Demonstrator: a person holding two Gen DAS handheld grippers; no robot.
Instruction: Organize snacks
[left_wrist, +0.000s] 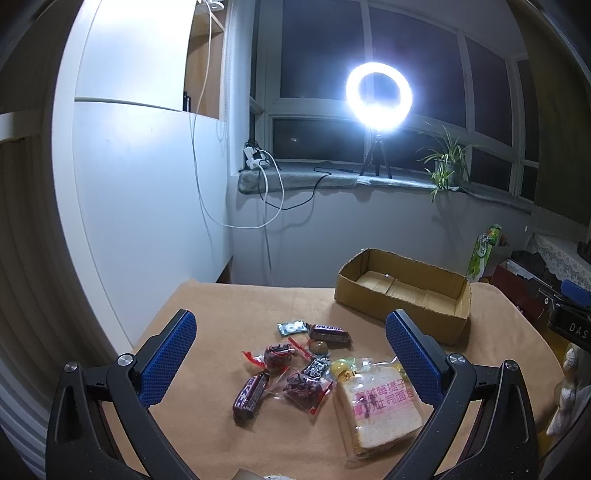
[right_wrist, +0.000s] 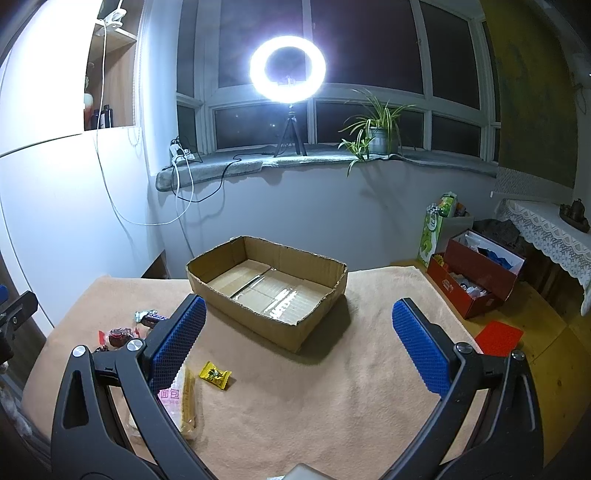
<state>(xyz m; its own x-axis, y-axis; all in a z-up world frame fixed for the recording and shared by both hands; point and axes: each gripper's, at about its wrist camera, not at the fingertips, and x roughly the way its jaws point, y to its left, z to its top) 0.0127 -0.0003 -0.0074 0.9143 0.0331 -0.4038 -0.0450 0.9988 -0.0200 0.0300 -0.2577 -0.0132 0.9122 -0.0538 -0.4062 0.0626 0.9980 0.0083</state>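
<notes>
Several wrapped snacks lie in a loose pile on the tan cloth: a bagged slice of toast bread, two purple chocolate bars, red-wrapped sweets and a small teal packet. An empty cardboard box stands behind them; it also shows in the right wrist view. My left gripper is open above the pile, holding nothing. My right gripper is open and empty in front of the box. A yellow candy lies alone, and the bread bag is half hidden by the left finger.
The tan cloth covers a small table with edges on all sides. A red box and a green bag stand on the floor to the right. A ring light and a plant stand on the windowsill.
</notes>
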